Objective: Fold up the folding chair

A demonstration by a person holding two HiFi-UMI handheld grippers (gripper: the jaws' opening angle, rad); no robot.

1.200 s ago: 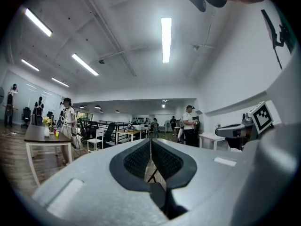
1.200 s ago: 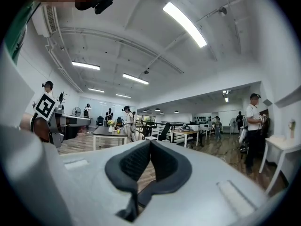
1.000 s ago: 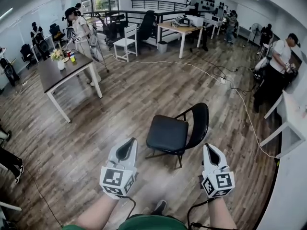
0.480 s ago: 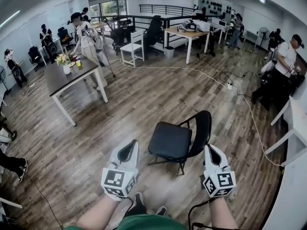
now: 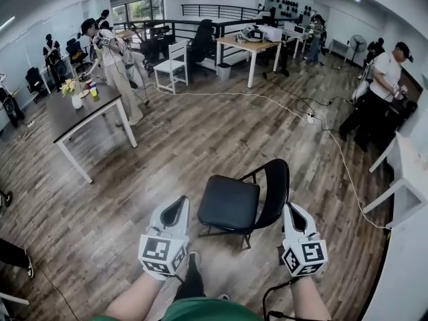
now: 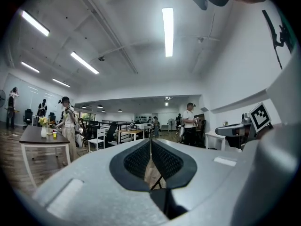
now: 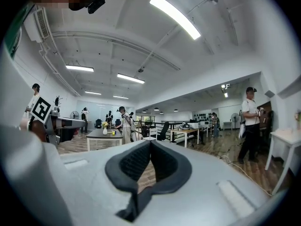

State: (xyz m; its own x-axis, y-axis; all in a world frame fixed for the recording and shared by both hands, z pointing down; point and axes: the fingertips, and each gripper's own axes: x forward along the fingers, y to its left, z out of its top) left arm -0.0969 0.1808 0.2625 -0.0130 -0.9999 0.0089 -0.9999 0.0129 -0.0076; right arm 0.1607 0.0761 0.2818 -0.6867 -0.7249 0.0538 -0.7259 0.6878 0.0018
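Observation:
A black folding chair [image 5: 235, 202] stands unfolded on the wooden floor in the head view, seat flat, curved backrest [image 5: 276, 190] to the right. My left gripper [image 5: 180, 203] is held just left of the seat's near edge, apart from it, jaws shut and empty. My right gripper [image 5: 289, 209] hovers beside the backrest's near right side, also shut and empty, not touching. In the left gripper view the gripper [image 6: 150, 141] has its black pads [image 6: 140, 159] meeting at the tips, and a chair leg [image 6: 157, 182] shows in the gap. The right gripper [image 7: 150, 143] looks level across the room, pads [image 7: 136, 161] together.
A dark table [image 5: 80, 107] with a vase stands far left, a white chair [image 5: 172, 61] and a wooden desk [image 5: 254, 44] beyond. A white cable [image 5: 334, 149] runs across the floor to the right. A white table [image 5: 406, 179] is at the right edge. Several people stand around the room.
The chair has drawn closer to both grippers as I stepped toward it; it now sits between their tips. Both grippers stayed shut and level.

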